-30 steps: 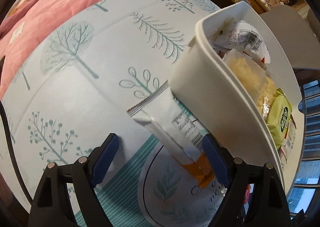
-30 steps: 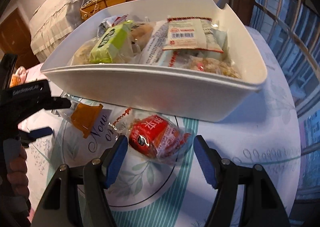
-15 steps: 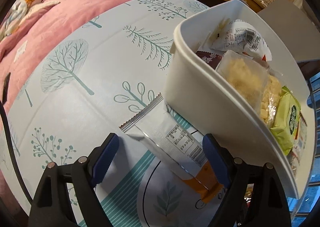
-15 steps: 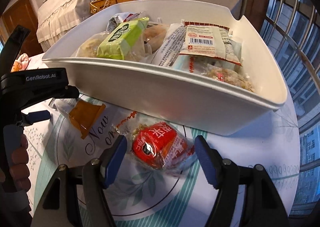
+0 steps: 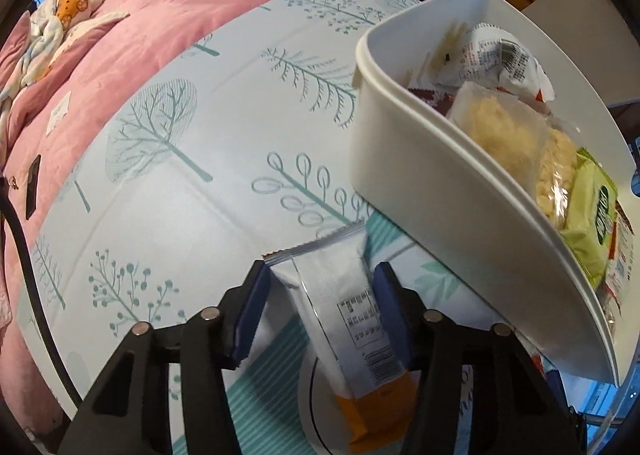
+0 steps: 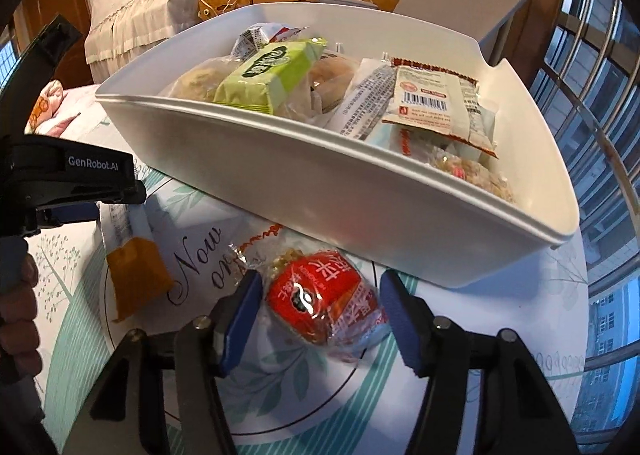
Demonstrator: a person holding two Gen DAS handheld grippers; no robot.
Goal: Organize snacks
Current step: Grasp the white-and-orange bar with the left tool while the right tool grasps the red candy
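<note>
The left tongs (image 5: pixel 320 297) point steeply down at the worktop (image 5: pixel 192 159), which has a smooth pale cloth printed with thin teal trees. Between their blue pads lies a long flat snack bar (image 5: pixel 344 315) in a silver foil wrapper with a crimped, saw-toothed end and an orange band at the near end. The jaws are closing on it; both pads touch the sides of the wrapper, and it bulges a little between them.

The right tongs (image 6: pixel 320 311) also point down, and their jaws are closing too. A round snack (image 6: pixel 324 305) sits between them in a crinkled clear bag with a glossy red label. The left pad is at the edge of the bag, but the right pad stands a little apart from it, so the bag is not squeezed. It lies on a printed circle of the cloth, just in front of the bin.

The bin (image 6: pixel 320 191) is of white hard plastic with a smooth curved wall and a thick rim. It is full of packets: a matte green pack (image 6: pixel 272 75), a flat cream sachet (image 6: pixel 436 107) with red zigzag edges and a barcode, and soft clear bags of pale crumbly pieces.

Behind the worktop lies a pink quilted blanket (image 5: pixel 80 67).
</note>
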